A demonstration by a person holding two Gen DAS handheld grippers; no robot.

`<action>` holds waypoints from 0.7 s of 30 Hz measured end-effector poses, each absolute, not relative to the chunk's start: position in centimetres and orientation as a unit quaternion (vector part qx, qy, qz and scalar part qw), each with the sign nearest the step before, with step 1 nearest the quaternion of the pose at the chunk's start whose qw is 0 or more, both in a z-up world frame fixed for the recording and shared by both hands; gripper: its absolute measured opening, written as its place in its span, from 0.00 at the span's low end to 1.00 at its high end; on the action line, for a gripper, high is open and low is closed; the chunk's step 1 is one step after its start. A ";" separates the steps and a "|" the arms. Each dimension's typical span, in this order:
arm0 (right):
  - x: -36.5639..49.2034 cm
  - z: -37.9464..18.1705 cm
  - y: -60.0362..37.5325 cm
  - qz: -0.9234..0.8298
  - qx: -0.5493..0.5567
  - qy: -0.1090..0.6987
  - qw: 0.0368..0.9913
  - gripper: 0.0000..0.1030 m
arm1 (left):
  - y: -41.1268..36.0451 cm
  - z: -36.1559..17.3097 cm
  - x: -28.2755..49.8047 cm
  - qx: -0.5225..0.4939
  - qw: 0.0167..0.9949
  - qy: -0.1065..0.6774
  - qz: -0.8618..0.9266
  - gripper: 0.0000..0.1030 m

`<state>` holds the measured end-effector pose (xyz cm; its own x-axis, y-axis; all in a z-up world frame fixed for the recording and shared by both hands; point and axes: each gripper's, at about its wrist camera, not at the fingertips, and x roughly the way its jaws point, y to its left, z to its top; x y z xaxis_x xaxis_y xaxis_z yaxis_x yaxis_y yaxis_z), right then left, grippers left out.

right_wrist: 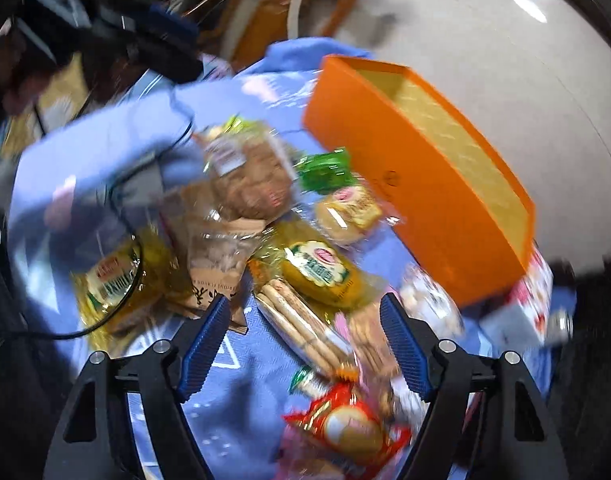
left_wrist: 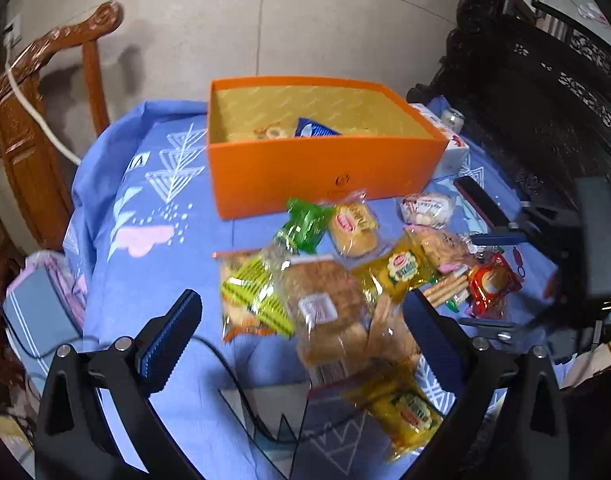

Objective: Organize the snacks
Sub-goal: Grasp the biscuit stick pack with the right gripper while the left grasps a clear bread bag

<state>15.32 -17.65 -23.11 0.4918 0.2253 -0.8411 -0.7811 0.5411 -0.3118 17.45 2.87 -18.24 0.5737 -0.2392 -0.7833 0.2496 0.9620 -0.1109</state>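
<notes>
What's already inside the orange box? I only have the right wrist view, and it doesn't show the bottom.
Observer: The left wrist view shows a blue packet lying inside the orange box.
Operator: Anything else in there?
Observer: Yes, a clear packet of round biscuits beside it, on its left in that view.
Operator: Is the left gripper holding anything?
Observer: No. The left gripper has its jaws open, with the bread packet ahead of them, not pinched.

Left gripper [left_wrist: 305,336] agape, angled down; right gripper [right_wrist: 305,340] likewise.
</notes>
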 end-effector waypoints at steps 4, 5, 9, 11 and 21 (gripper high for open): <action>16.7 -25.8 -16.6 0.349 -0.396 0.414 0.742 0.47 | 3.7 -18.4 16.6 -0.008 0.887 0.445 -0.123 0.96; 16.8 -26.5 -16.4 0.348 -0.405 0.421 0.733 0.37 | 3.8 -18.5 16.5 -0.008 0.887 0.446 -0.121 0.96; 17.1 -26.9 -16.5 0.349 -0.396 0.426 0.735 0.27 | 3.8 -19.2 17.0 -0.009 0.883 0.455 -0.112 0.96; 17.2 -26.0 -17.1 0.348 -0.355 0.441 0.747 0.22 | 3.5 -19.6 17.7 -0.016 0.880 0.461 -0.114 0.96; 16.7 -22.4 -23.2 0.268 -0.126 0.480 0.826 0.21 | -0.4 -25.6 23.4 0.008 0.847 0.517 -0.121 0.96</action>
